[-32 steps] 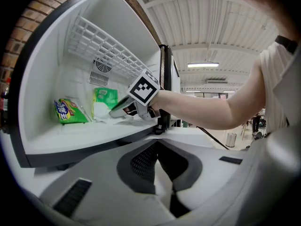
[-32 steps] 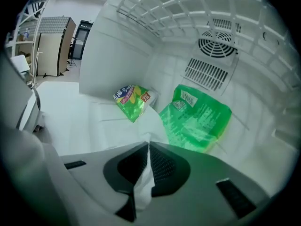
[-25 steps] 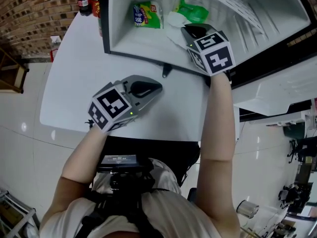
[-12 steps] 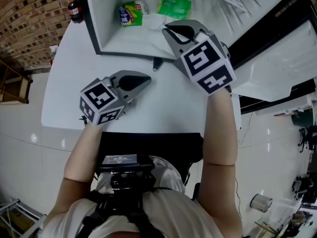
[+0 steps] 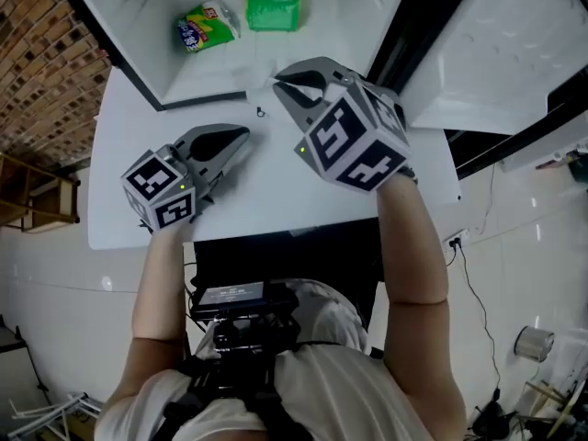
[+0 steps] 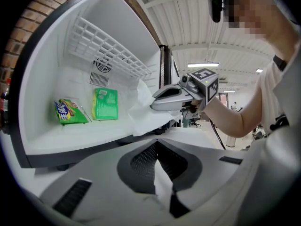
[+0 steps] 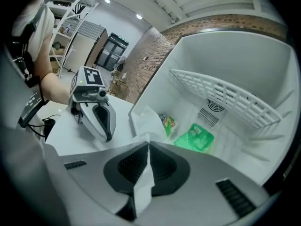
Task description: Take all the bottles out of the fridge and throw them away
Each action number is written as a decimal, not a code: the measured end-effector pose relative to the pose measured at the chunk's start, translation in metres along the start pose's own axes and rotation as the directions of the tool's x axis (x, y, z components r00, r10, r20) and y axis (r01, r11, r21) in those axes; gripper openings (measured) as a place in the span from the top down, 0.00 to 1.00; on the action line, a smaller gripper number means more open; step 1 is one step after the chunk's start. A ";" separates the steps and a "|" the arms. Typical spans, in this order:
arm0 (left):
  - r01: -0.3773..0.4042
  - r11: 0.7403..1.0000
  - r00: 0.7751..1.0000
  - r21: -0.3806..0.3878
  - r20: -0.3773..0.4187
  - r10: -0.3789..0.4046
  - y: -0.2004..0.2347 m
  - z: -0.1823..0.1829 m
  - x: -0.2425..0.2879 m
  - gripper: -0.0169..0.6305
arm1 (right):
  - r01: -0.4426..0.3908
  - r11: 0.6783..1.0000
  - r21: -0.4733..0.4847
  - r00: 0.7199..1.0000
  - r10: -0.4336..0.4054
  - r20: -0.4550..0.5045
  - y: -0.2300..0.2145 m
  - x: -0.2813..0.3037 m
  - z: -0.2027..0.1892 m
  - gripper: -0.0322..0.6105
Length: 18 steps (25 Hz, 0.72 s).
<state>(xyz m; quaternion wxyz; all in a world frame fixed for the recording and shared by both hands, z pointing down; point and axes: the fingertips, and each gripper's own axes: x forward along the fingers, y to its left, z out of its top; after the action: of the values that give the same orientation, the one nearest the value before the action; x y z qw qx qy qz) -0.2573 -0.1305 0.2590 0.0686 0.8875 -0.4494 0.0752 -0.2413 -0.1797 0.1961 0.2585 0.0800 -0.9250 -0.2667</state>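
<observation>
A small white fridge [image 5: 119, 26] lies open on the white table [image 5: 276, 200]. I see no bottle inside it. A green packet [image 5: 273, 0] and a yellow-blue packet [image 5: 204, 26] lie at its back. My right gripper [image 5: 280, 79] hovers over the fridge's front edge, shut on a thin white sheet [image 6: 141, 112] that trails back into the fridge. The left gripper [image 5: 241, 138] rests over the table just outside the fridge, tips together, with nothing seen in them. In the right gripper view, the sheet [image 7: 141, 178] runs between my jaws.
A white wire shelf [image 7: 221, 98] hangs under the fridge's upper wall. The fridge door [image 5: 496, 44] stands open at the right. A dark bottle with a red cap [image 6: 4, 102] stands outside the fridge at the left. Brick wall lies behind.
The right gripper has drawn back out of the fridge toward me, still shut on the white sheet. The left gripper has stayed put.
</observation>
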 end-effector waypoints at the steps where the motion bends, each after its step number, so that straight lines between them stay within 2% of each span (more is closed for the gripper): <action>1: -0.003 1.000 1.000 -0.003 0.000 0.003 0.000 -0.001 0.000 0.97 | 0.001 1.000 0.006 1.000 -0.001 0.002 0.002 -0.003 -0.004 0.95; 7: -0.010 1.000 1.000 -0.001 -0.009 0.010 0.000 0.000 0.000 0.97 | 0.013 0.999 0.037 1.000 -0.013 0.016 0.004 -0.015 -0.017 0.95; 18: -0.004 1.000 1.000 0.008 -0.014 0.004 0.002 0.001 -0.001 0.97 | 0.034 0.999 0.032 0.999 -0.034 0.025 0.011 -0.027 -0.025 0.95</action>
<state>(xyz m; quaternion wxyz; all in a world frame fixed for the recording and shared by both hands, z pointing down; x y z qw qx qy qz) -0.2596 -0.1317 0.2577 0.0680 0.8863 -0.4504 0.0834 -0.2051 -0.1734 0.2084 0.2409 0.0964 -0.9308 -0.2573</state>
